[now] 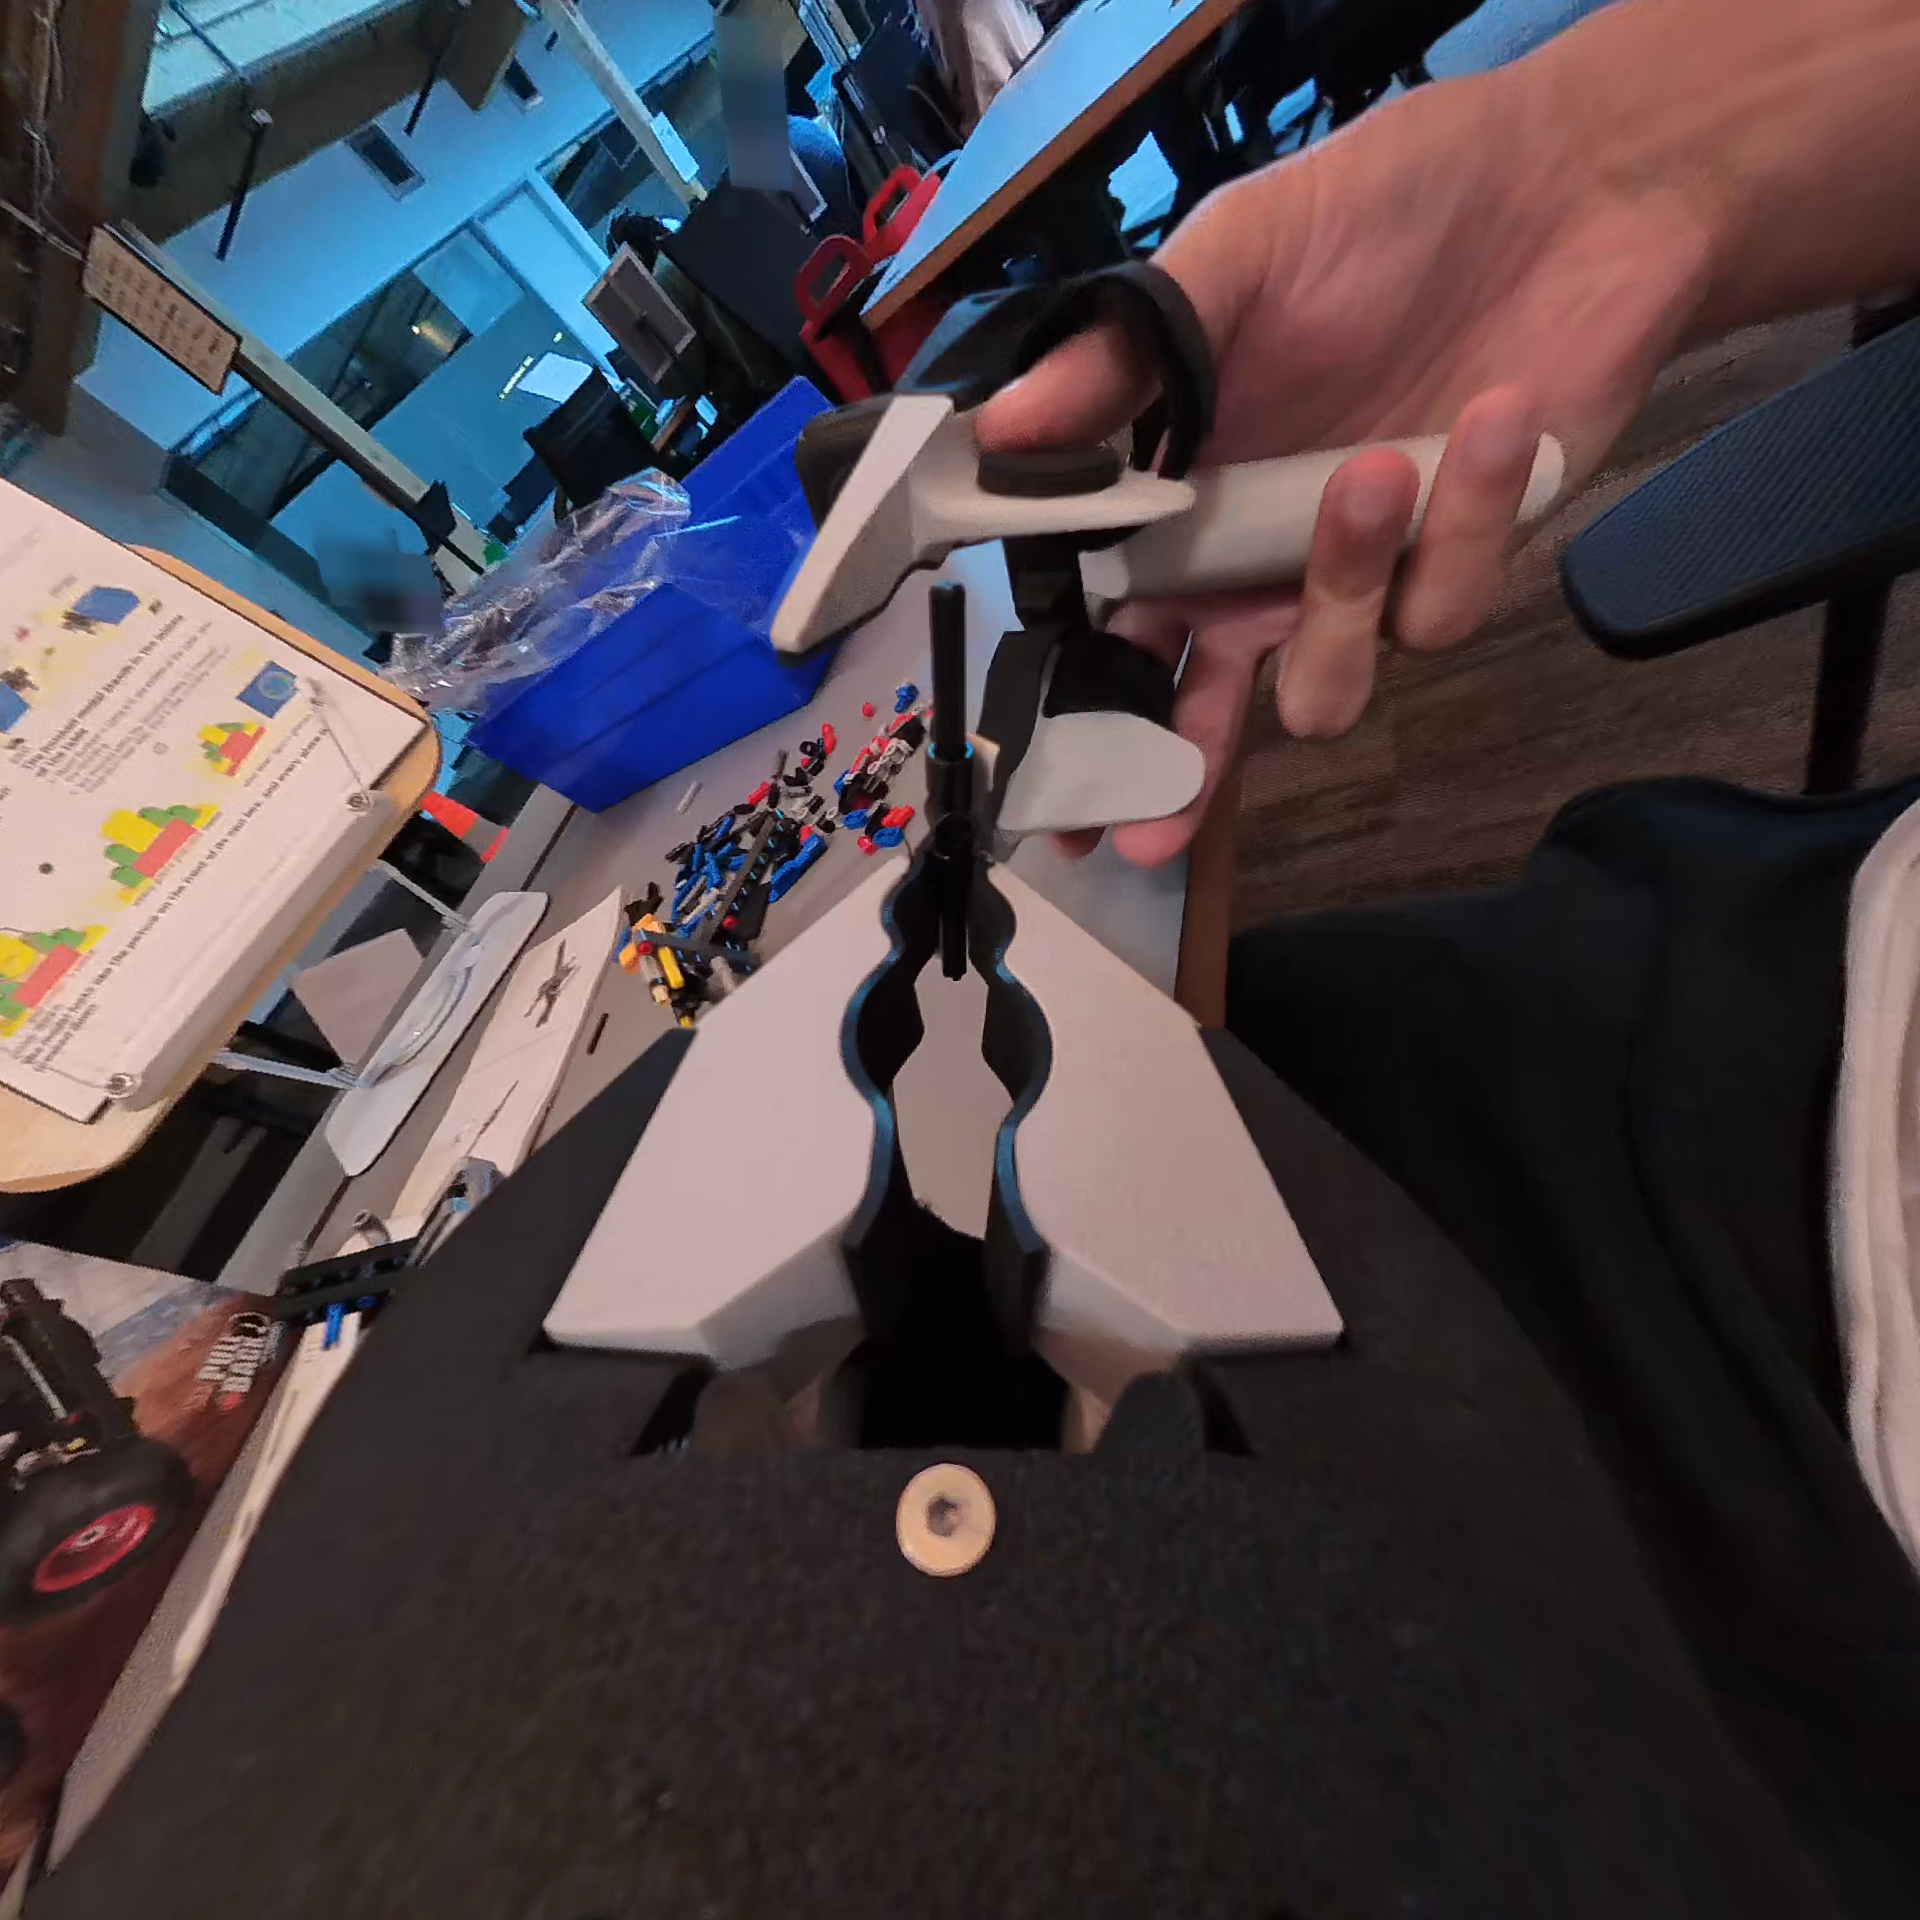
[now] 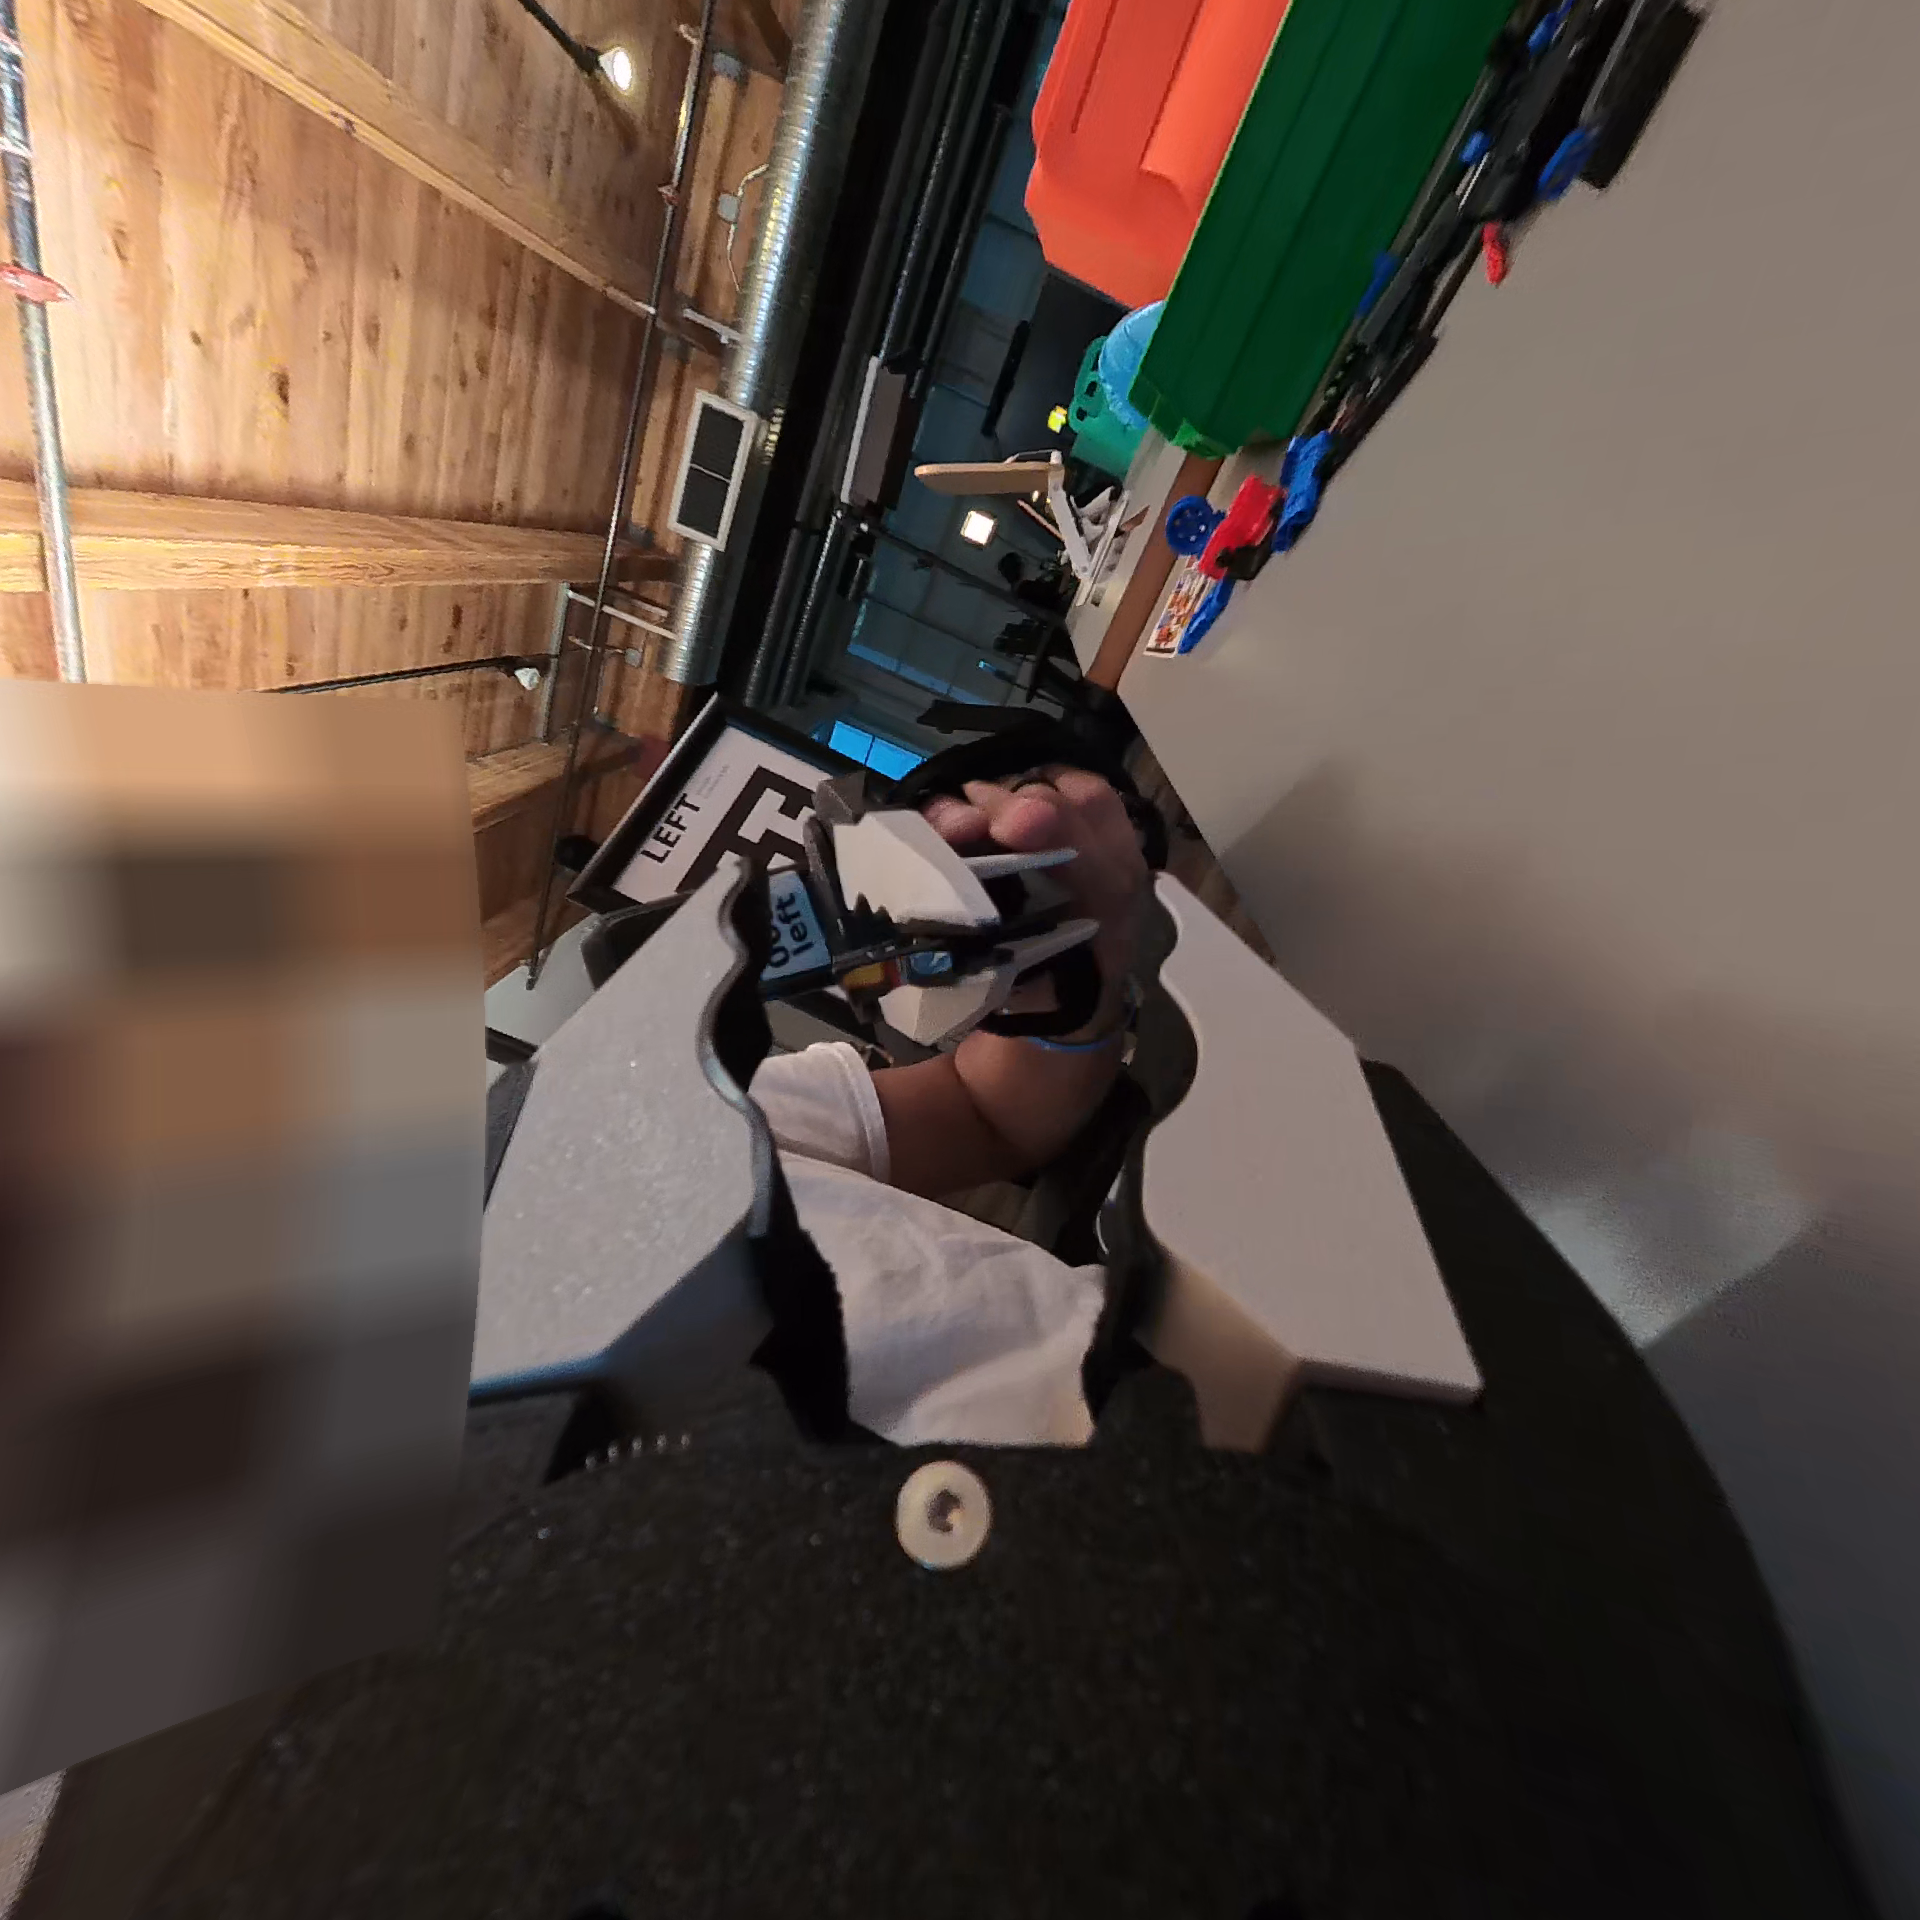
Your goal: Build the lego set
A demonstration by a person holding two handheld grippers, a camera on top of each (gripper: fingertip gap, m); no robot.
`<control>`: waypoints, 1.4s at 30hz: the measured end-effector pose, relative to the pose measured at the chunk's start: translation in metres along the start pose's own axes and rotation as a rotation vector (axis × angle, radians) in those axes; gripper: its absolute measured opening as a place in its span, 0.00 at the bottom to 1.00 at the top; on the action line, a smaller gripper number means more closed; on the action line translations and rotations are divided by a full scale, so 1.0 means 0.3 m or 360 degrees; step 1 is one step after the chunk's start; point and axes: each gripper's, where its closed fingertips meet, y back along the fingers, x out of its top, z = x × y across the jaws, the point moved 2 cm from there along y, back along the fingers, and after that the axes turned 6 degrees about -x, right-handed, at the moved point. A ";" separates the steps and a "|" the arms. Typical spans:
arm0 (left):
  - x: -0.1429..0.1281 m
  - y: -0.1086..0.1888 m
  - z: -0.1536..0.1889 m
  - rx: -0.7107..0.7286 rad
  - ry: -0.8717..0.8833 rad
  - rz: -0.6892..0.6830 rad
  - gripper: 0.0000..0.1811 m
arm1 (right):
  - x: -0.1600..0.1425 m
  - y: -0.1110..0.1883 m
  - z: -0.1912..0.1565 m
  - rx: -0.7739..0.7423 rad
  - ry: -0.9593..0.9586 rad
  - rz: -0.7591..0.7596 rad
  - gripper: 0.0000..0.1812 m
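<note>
My left gripper (image 1: 948, 883) is shut on a thin black axle (image 1: 945, 665) with a small black connector (image 1: 951, 774) on it. The axle stands upright out of the fingertips, held in the air above the table edge. My right gripper (image 1: 899, 727), held by a hand (image 1: 1403, 312), is open with one finger on each side of the axle's upper part. In the right wrist view the right gripper (image 2: 945, 894) is wide open and empty. The left gripper (image 2: 1081, 891) shows between its fingers, farther off. A pile of small blue, black and red lego pieces (image 1: 769, 831) lies on the grey table (image 1: 644, 831).
A partly built yellow and black assembly (image 1: 675, 956) lies beside a white booklet (image 1: 520, 1029). A blue bin (image 1: 665, 665), a printed sheet on a board (image 1: 135, 831) and the set's box (image 1: 104, 1507) are to the left. Green (image 2: 1299, 208) and orange (image 2: 1132, 135) bins stand on the table. Less than 4 cm separates the two grippers' tips.
</note>
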 end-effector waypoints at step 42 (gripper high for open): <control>0.087 0.038 0.012 -0.1278 0.1811 0.0898 0.02 | -0.052 -0.018 -0.094 0.0302 0.0778 -0.0021 0.00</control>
